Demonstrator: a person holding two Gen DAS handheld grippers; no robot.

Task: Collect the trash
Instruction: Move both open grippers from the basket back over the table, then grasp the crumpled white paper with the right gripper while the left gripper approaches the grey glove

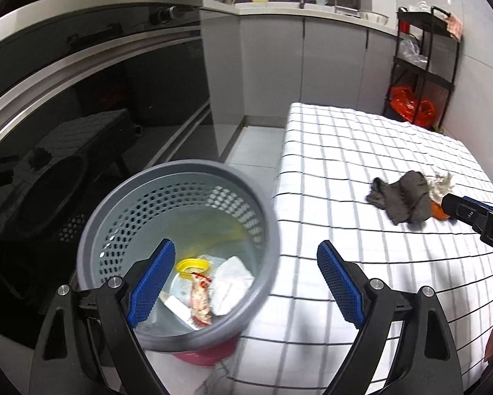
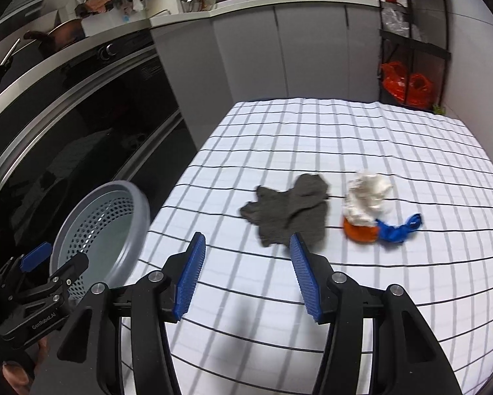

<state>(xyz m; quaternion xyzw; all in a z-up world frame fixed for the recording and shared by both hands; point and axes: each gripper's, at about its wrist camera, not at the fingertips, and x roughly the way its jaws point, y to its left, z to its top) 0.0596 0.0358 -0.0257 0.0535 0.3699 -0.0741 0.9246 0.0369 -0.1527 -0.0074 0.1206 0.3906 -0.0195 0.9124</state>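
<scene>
The left tool (image 1: 246, 283), marked "GenRobot.AI" on its side, hangs wide open and empty over the grey perforated bin (image 1: 180, 230) at the counter's (image 2: 312, 138) left edge. The right tool (image 2: 246, 275) is half open, empty, near the grey rag (image 2: 289, 209); right of it lie a white wad (image 2: 368, 197), an orange cap (image 2: 360, 232) and a blue scrap (image 2: 399, 228).

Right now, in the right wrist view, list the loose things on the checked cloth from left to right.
Grey rag → white crumpled paper wad → blue scrap. The orange piece sits under the wad, so I leave it out.
</scene>
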